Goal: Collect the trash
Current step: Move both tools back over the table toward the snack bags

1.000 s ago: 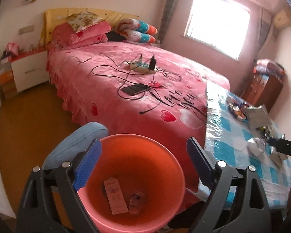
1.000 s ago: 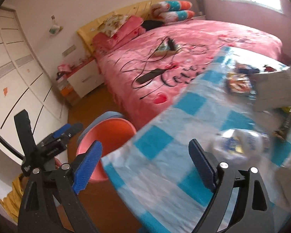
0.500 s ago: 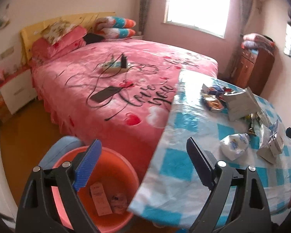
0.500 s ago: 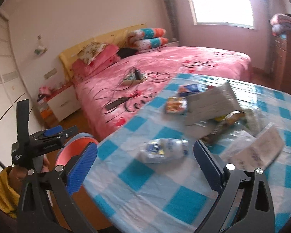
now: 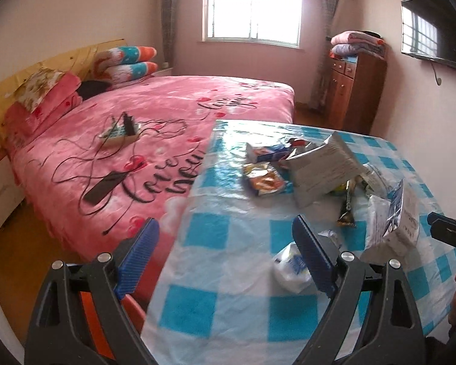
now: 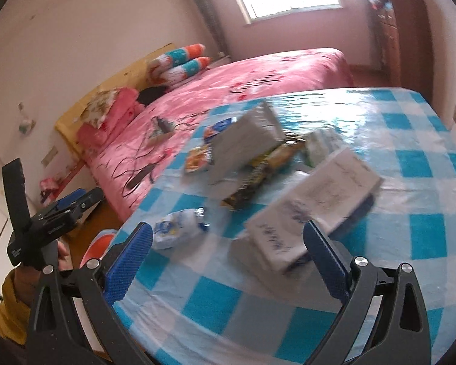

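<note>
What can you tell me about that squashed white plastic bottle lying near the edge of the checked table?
The bottle is clear or whitish thin plastic, crumpled and flattened, with a blue-and-white label around its middle. It lies on its side on the blue-and-white checked tablecloth, close to the table's left edge and apart from the pile of wrappers and boxes farther in. Nothing grips it. In the left wrist view one blue pad partly hides it. Whether it has a cap is unclear.

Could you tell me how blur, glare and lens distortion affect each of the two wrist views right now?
Left wrist view: mostly sharp, though the window is blown out and the tablecloth shows glare; fisheye bends the walls. Right wrist view: motion blur smears the white box and wrappers, while the right gripper stays crisp.
</note>
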Demonstrator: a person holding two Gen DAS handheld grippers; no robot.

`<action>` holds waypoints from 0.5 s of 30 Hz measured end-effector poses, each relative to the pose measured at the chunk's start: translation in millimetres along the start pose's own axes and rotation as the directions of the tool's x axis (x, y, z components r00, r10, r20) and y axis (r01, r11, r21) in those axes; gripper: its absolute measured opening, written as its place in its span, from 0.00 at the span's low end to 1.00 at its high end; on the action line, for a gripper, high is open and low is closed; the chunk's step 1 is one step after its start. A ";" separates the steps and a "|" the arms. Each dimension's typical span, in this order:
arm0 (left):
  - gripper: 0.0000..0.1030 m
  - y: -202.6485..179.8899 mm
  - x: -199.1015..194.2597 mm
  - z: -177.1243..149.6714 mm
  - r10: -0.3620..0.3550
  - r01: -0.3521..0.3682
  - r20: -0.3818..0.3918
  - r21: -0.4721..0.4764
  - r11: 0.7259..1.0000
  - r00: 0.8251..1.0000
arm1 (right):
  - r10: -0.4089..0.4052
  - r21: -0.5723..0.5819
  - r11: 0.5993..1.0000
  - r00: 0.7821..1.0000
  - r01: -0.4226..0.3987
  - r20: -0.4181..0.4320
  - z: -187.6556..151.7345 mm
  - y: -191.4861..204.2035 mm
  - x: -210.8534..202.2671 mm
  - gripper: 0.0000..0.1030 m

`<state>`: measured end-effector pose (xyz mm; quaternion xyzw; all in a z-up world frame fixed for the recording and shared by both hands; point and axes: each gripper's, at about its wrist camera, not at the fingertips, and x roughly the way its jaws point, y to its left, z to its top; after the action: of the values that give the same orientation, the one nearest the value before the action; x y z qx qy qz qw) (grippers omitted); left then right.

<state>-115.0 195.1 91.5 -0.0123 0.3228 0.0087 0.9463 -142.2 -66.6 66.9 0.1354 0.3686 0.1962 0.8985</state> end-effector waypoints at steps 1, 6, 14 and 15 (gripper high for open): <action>0.87 -3.1 3.4 3.5 -0.007 0.007 0.001 0.000 1.000 1.000 | -0.008 0.012 1.000 1.000 0.008 0.007 0.7 -6.4 -1.9 0.95; 0.87 -18.3 16.2 14.9 -0.060 0.060 0.006 0.033 0.998 0.998 | -0.060 0.067 0.996 0.997 0.058 0.037 7.3 -36.4 -12.5 0.95; 0.87 -28.6 66.7 46.2 -0.132 0.132 -0.053 -0.001 0.991 0.990 | -0.108 0.140 0.985 0.993 0.101 0.045 19.8 -74.0 -19.8 0.95; 0.87 -28.9 76.6 49.1 -0.136 0.135 -0.069 -0.020 0.991 0.988 | -0.110 0.144 0.984 0.993 0.103 0.040 21.0 -77.6 -19.3 0.95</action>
<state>-23.7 168.3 84.1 -0.0416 0.3542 -0.0537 0.9327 -120.2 -146.2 63.2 0.1833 0.3666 0.1178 0.9045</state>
